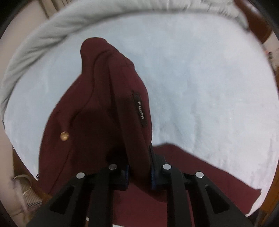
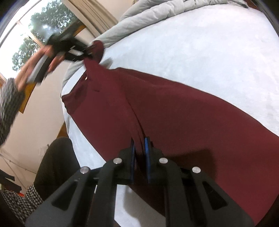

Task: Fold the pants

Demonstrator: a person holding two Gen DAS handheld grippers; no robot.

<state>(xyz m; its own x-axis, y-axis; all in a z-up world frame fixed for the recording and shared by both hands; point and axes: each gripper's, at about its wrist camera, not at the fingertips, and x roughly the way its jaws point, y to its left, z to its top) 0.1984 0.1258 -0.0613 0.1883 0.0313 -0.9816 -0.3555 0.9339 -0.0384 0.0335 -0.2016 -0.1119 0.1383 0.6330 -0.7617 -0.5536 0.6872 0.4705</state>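
Dark maroon pants (image 2: pixel 174 108) lie stretched across a pale blue bed sheet (image 2: pixel 200 45). My left gripper (image 1: pixel 139 167) is shut on the waistband end of the pants (image 1: pixel 97 108), lifting it off the bed; a black brand label (image 1: pixel 140 109) and a brass button (image 1: pixel 64 136) show. My right gripper (image 2: pixel 139 148) is shut on a fold of the pants fabric lower down the legs. In the right wrist view the left gripper (image 2: pixel 82 52) shows far off, blurred, holding the raised waist end.
A grey quilt (image 1: pixel 52 29) is bunched along the far edge of the bed. A window (image 2: pixel 34 26) and curtain (image 2: pixel 94 12) stand beyond the bed. My dark-trousered leg (image 2: pixel 55 165) is beside the bed edge. Wooden frame (image 1: pixel 256 19) shows at right.
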